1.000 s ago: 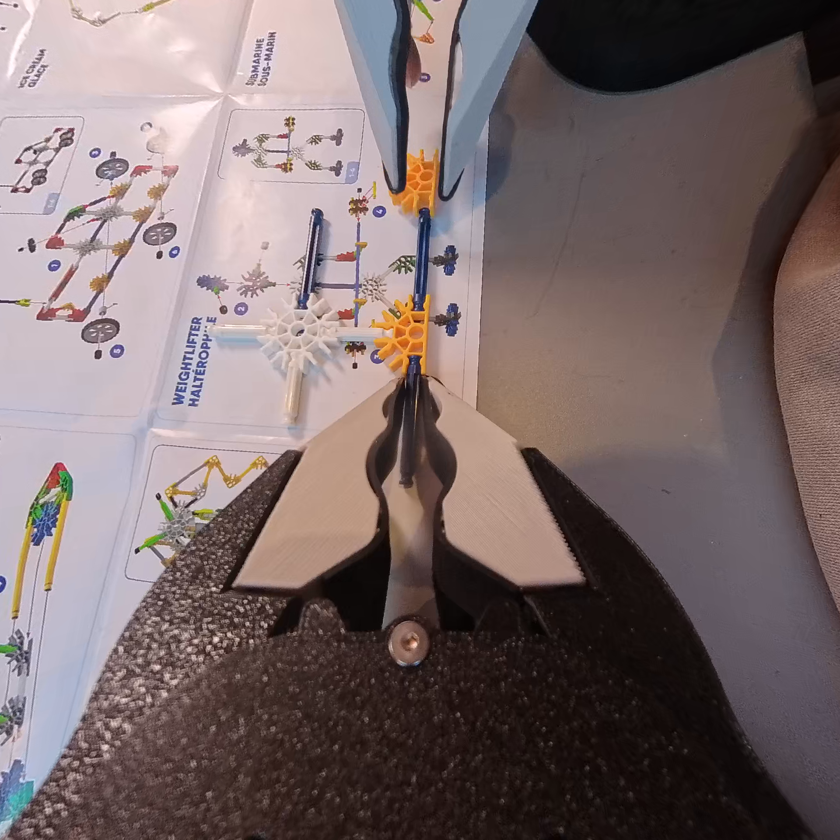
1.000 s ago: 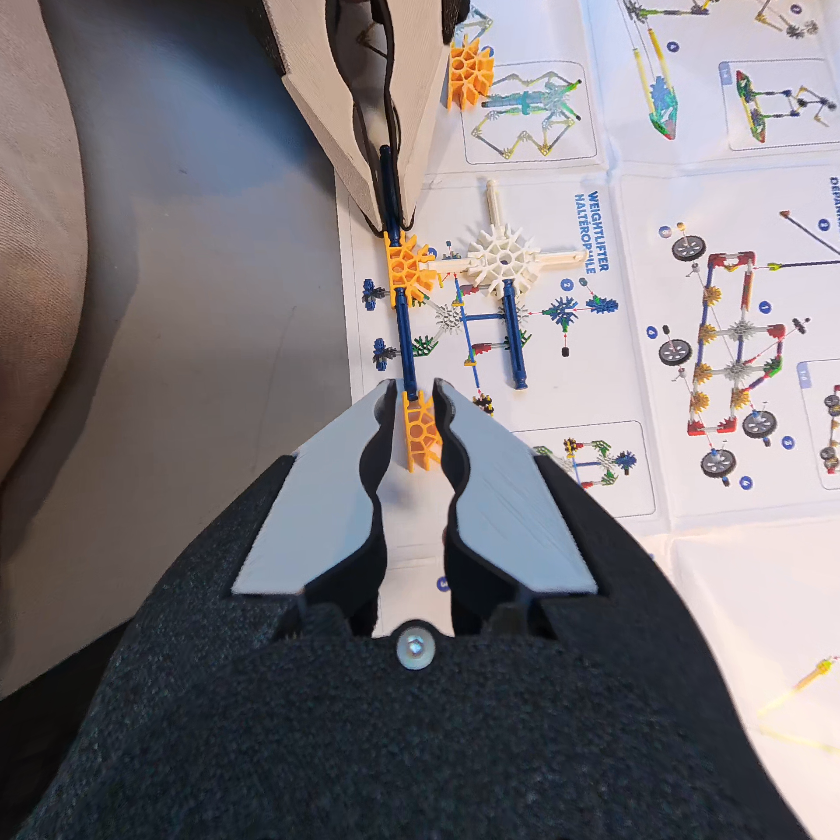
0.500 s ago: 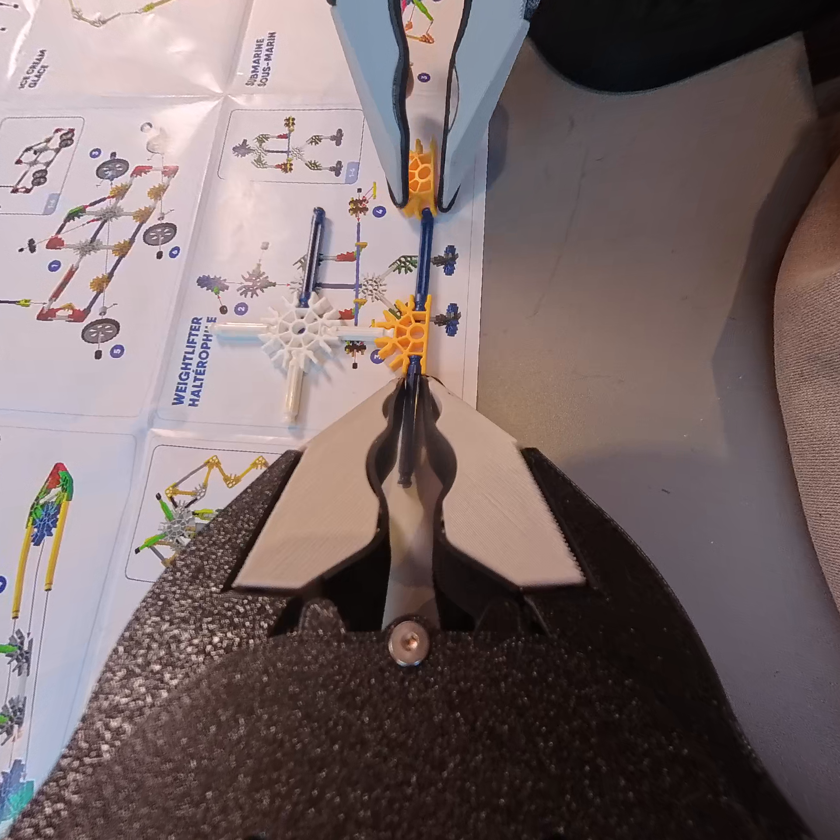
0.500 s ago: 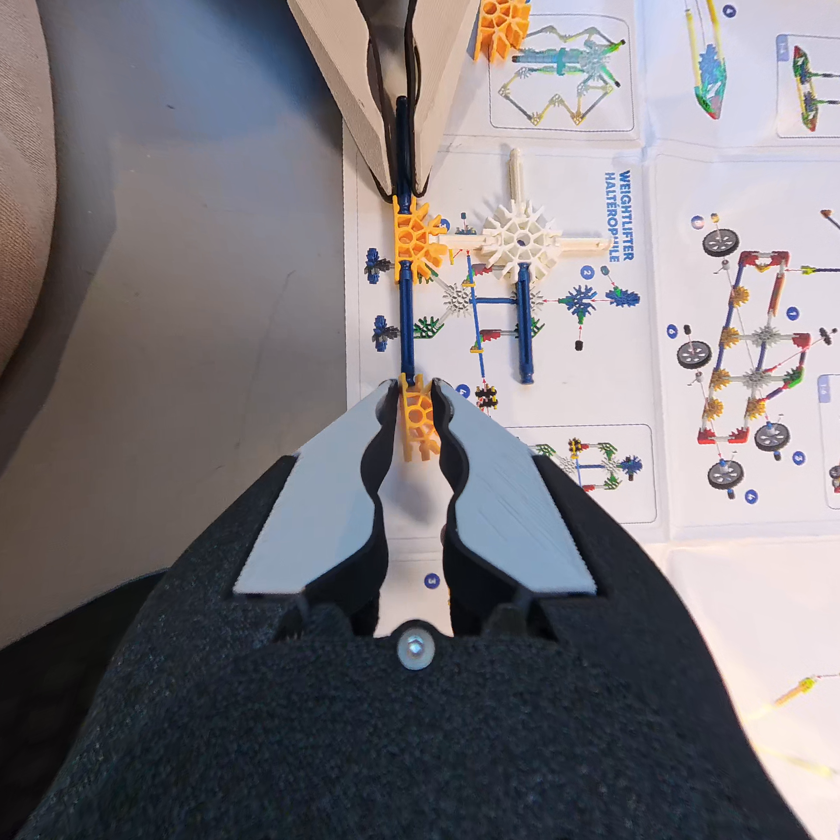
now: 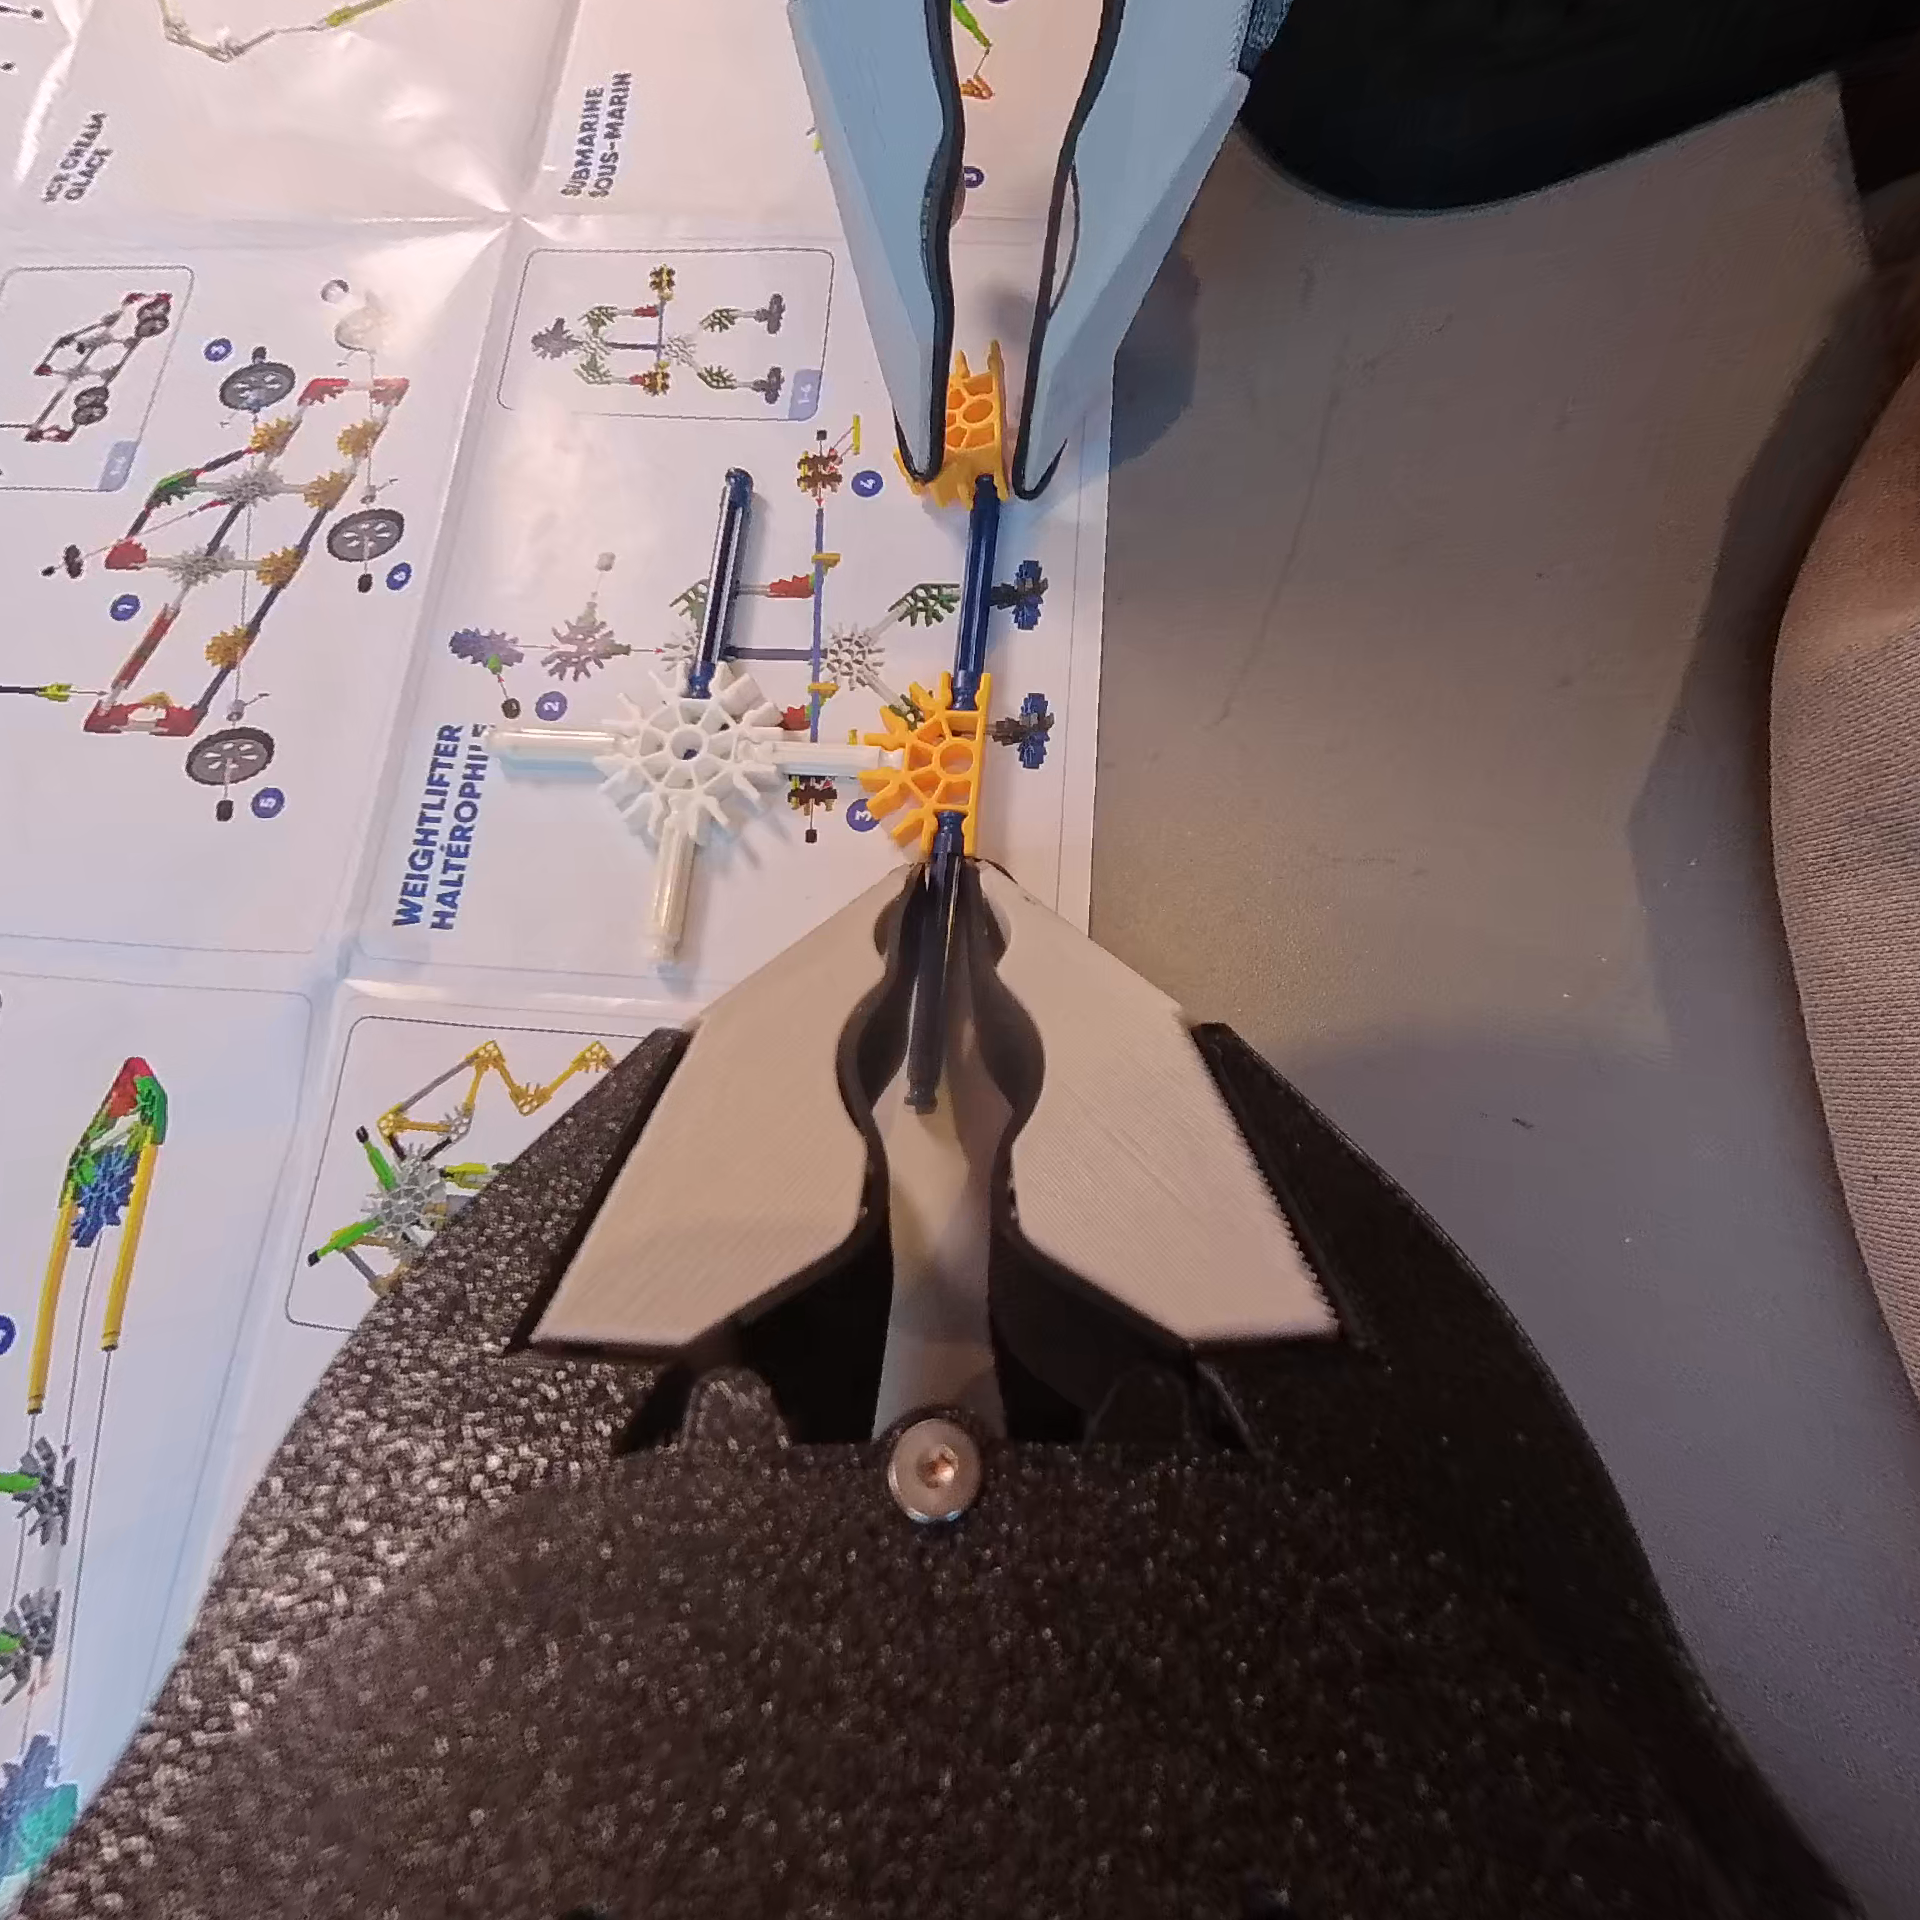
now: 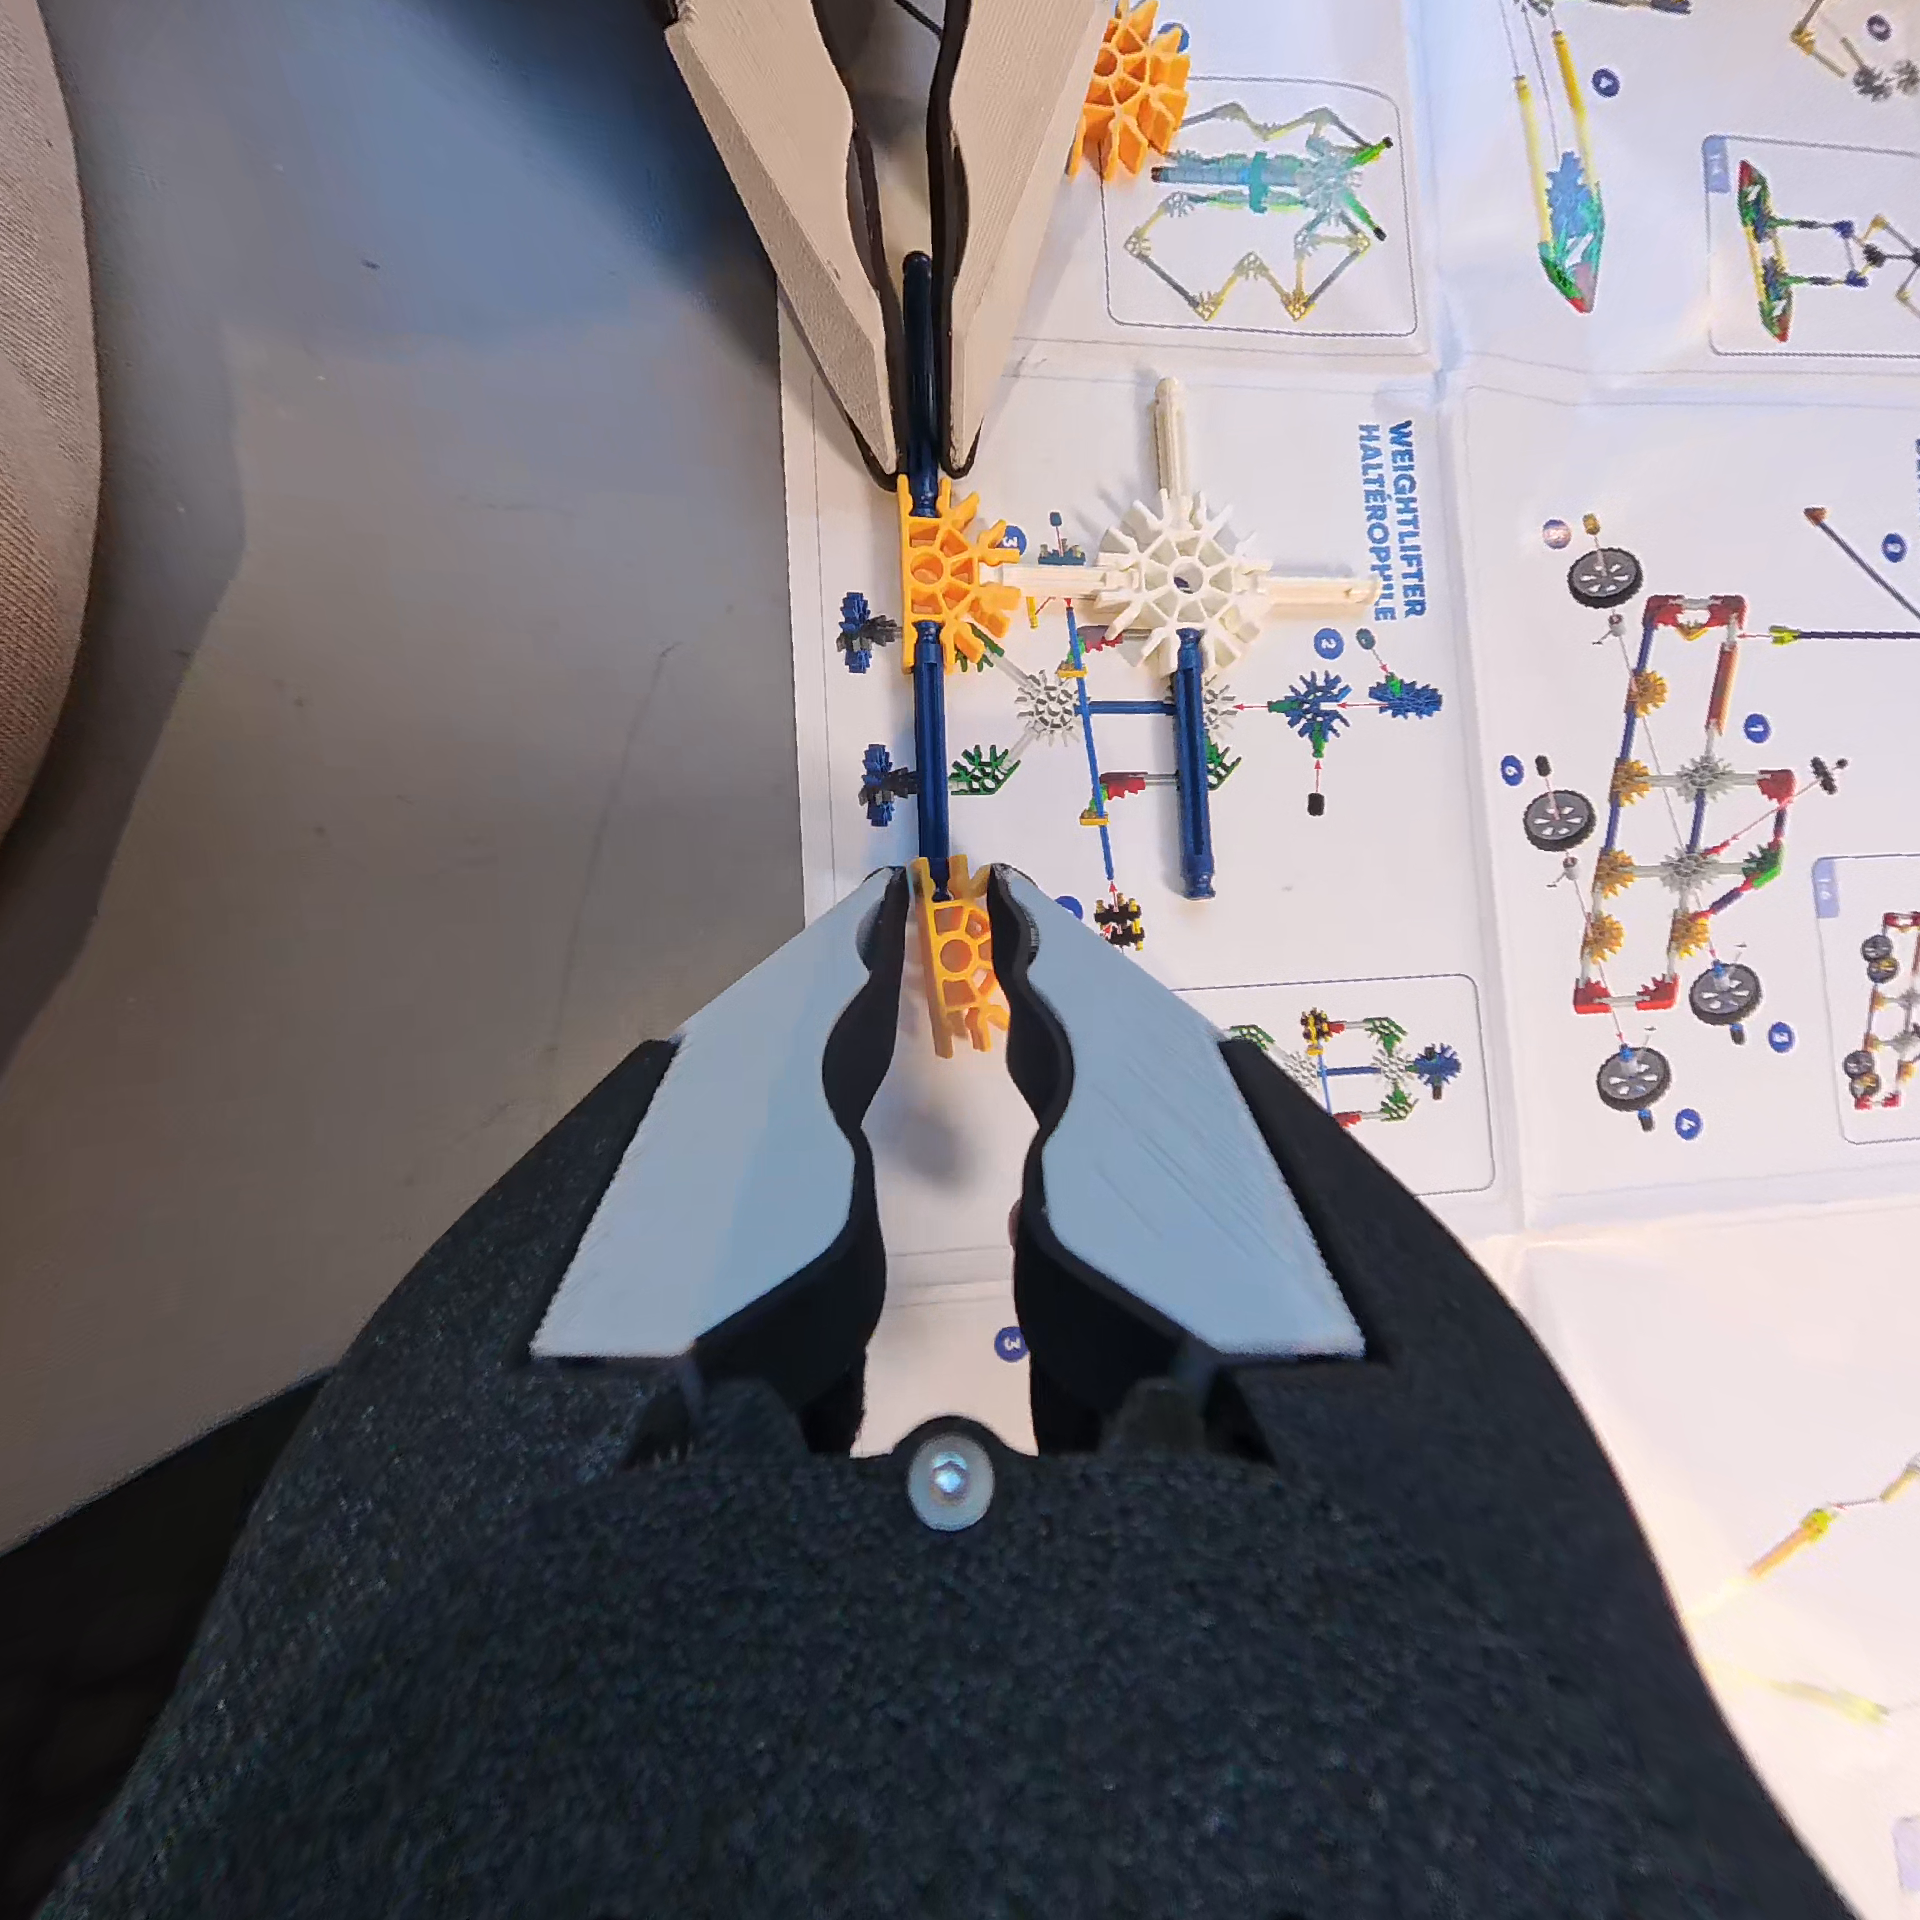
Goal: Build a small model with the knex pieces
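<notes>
- L gripper (image 5: 943,878): jaws pressed onto near blue rod (image 5: 928,997), pinching it; rod end sits between the pads.
- That rod plugs into middle orange connector (image 5: 930,764), just past the L tips, at the right edge of instruction sheet (image 5: 312,208).
- Far blue rod (image 5: 980,592) runs from middle connector to end orange connector (image 5: 968,421).
- R gripper (image 6: 943,883): fingers closed in around end orange connector (image 6: 961,961); right pad touches it, slight gap on left, so can't tell if grip is firm.
- White rod links middle connector to white snowflake connector (image 5: 686,753), left of it in L view; two more white rods and a third blue rod (image 5: 720,582) stick out of the white hub.
- Spare orange connector (image 6: 1127,88) lies on sheet by the L gripper's finger, far side in R view.
- Grey tabletop (image 5: 1455,623) beside sheet; beige fabric (image 5: 1860,727) at its edge.
</notes>
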A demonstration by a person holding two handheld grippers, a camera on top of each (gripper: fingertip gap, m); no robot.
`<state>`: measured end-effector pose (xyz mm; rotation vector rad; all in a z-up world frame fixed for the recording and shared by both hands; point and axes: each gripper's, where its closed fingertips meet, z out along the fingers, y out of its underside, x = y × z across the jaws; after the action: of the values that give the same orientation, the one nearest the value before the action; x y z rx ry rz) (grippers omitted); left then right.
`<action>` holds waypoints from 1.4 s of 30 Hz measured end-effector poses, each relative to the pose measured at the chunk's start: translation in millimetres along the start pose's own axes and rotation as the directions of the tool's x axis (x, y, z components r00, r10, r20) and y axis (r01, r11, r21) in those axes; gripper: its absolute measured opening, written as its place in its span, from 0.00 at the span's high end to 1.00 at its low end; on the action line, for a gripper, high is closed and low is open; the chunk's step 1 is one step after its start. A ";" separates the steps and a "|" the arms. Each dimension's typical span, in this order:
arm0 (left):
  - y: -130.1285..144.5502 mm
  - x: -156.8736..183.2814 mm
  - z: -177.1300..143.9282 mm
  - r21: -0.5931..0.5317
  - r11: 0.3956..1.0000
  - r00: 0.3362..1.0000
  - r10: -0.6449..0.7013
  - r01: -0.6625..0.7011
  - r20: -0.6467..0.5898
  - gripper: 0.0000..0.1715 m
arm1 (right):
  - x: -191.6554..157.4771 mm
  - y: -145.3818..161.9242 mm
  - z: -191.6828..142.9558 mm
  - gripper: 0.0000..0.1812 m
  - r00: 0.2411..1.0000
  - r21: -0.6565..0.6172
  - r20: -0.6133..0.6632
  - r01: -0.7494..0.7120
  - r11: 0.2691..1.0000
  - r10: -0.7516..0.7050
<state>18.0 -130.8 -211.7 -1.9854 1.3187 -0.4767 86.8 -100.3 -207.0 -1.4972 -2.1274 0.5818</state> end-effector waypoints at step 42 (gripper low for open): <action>0.0 0.0 -0.3 -0.001 1.000 1.000 -0.031 0.031 -0.001 0.97 | -4.3 -0.7 -2.1 0.90 0.996 -0.045 -0.082 -0.036 0.998 0.032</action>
<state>17.8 -130.9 -211.5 -2.0093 1.2905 -0.4915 88.7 -104.4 -205.4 -1.5585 -2.0704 0.4780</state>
